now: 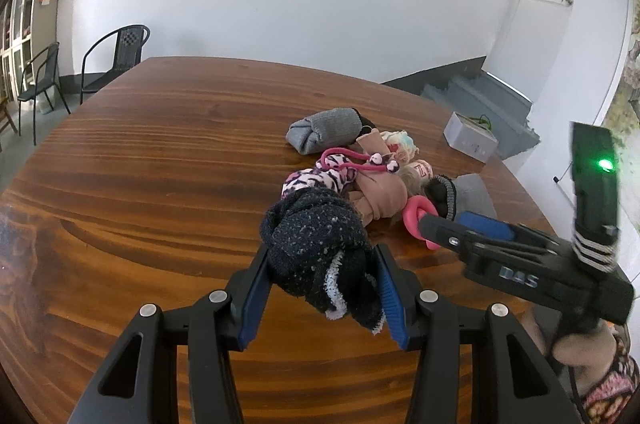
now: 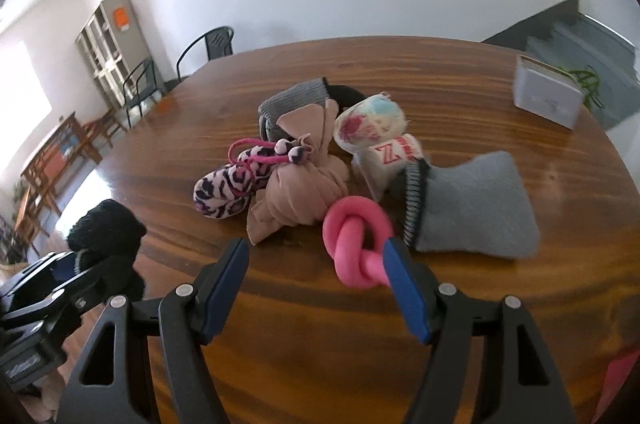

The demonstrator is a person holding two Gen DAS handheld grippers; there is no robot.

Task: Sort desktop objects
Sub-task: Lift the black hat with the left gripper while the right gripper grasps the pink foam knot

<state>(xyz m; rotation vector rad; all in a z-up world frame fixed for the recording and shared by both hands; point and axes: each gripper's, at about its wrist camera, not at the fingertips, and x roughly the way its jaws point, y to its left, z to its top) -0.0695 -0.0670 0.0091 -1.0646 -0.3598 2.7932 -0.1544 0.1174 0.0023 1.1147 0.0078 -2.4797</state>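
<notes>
The right gripper (image 1: 430, 224) carries raised letters that look like "DAS", blurred. A white sock (image 2: 394, 154) in the pile shows a red "Z"; the smaller red print beside it is unreadable. The left gripper (image 1: 320, 276) is clamped on a dark navy sock bundle (image 1: 316, 244), held above the near part of the wooden table (image 1: 160, 184). The right gripper's jaws stand wide with nothing gripped, one fingertip just beside a knotted pink sock (image 2: 354, 236). Behind it lie leopard-print (image 2: 226, 188), tan (image 2: 304, 184) and grey socks (image 2: 476, 204); a white box (image 2: 546, 94) sits near the far edge.
</notes>
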